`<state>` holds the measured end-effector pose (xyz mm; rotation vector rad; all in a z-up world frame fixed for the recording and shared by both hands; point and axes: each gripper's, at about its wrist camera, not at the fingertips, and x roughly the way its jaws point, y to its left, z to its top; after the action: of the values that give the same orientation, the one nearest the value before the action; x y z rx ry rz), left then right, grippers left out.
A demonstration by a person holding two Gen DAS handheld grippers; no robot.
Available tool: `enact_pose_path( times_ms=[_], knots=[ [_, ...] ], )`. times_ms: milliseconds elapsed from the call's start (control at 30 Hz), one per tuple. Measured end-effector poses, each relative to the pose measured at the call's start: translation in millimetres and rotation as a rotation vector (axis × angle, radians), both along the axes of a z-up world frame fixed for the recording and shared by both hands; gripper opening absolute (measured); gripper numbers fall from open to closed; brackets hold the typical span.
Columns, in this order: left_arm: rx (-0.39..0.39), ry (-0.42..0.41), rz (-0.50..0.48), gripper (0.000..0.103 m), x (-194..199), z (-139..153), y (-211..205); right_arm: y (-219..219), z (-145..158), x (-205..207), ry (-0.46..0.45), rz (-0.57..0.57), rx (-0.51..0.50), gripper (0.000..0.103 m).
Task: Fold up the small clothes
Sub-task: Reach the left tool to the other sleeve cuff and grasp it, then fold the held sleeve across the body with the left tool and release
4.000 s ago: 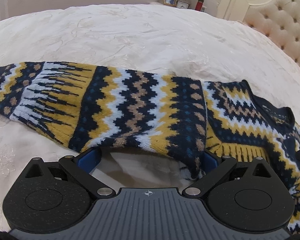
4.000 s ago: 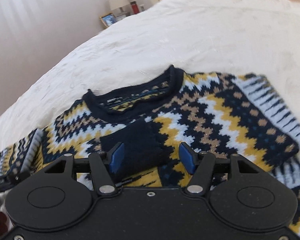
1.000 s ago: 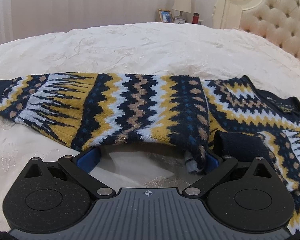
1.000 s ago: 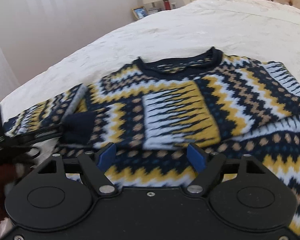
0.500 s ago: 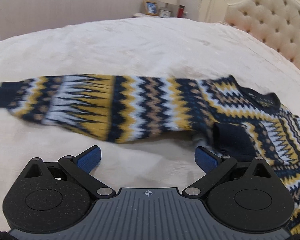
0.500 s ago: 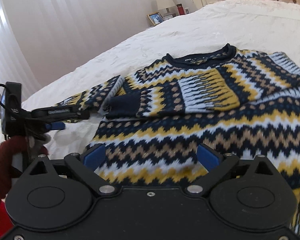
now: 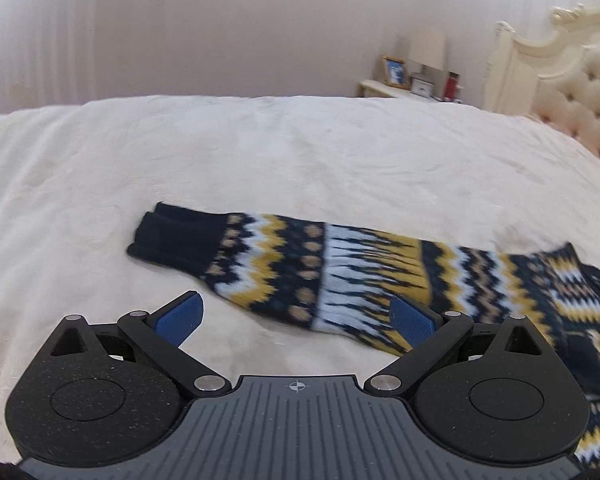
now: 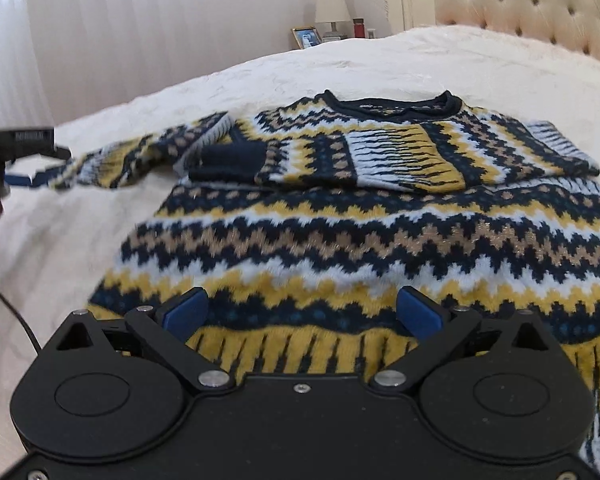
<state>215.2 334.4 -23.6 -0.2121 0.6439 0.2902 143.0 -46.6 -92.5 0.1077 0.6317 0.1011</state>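
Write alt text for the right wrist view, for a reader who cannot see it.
A navy, yellow and white zigzag-patterned knitted sweater lies flat on a cream quilted bedspread, one sleeve folded across its chest, the other stretched out left. The open right gripper, its jaws just opened, hovers over the sweater's hem, with a tufted headboard behind.

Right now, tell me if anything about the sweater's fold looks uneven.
Yes. One sleeve is folded across the sweater chest, but the other sleeve sticks out flat on the bedspread, unfolded.
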Motion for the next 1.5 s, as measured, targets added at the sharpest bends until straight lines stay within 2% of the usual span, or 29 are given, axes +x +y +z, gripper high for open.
enact_pose_path(
  times_ms=[167, 300, 467, 567, 700, 733, 767, 833, 867, 900, 967, 1033, 1133, 1367, 1500],
  knots=[
    [-0.01, 0.026, 0.044, 0.101, 7, -22, 10, 9, -13, 4, 0.013, -0.001, -0.051, 0.103],
    [-0.007, 0.028, 0.07, 0.101, 5, -38, 11, 8, -14, 5, 0.014, 0.002, -0.047, 0.103],
    [0.002, 0.022, 0.062, 0.101, 12, -35, 15, 7, -14, 5, 0.014, 0.003, -0.038, 0.103],
    [-0.005, 0.028, 0.057, 0.1, 22, -33, 18, 5, -8, 11, 0.056, 0.018, -0.037, 0.103],
    [-0.068, 0.023, 0.084, 0.098, 39, -29, 35, -6, 10, 15, 0.051, 0.027, 0.057, 0.101],
    [-0.085, 0.019, 0.09, 0.094, 42, -29, 39, -8, 15, 15, 0.044, 0.029, 0.076, 0.101],
    [-0.097, 0.019, 0.096, 0.085, 45, -30, 42, -9, 20, 15, 0.036, 0.033, 0.087, 0.101],
    [-0.115, 0.027, 0.127, 0.061, 52, -31, 50, -11, 27, 15, 0.021, 0.037, 0.095, 0.101],
    [-0.121, 0.031, 0.152, 0.036, 54, -31, 53, -11, 29, 16, 0.019, 0.039, 0.1, 0.101],
    [-0.136, 0.03, 0.169, 0.02, 56, -30, 55, -12, 30, 16, 0.019, 0.04, 0.104, 0.101],
    [-0.204, 0.014, 0.183, 0.006, 56, -24, 60, -13, 30, 16, 0.025, 0.04, 0.107, 0.101],
    [-0.241, -0.008, 0.187, 0.005, 53, -14, 57, -16, 28, 14, 0.033, 0.035, 0.11, 0.101],
    [-0.231, -0.038, 0.128, 0.005, 49, 9, 39, -21, 25, 11, 0.05, 0.035, 0.128, 0.098],
    [-0.212, -0.142, -0.126, 0.005, 42, 81, -36, -34, 27, -6, 0.037, 0.021, 0.141, 0.098],
    [-0.237, -0.178, -0.25, 0.005, 49, 111, -85, -45, 29, -17, 0.025, 0.005, 0.149, 0.098]
  ],
)
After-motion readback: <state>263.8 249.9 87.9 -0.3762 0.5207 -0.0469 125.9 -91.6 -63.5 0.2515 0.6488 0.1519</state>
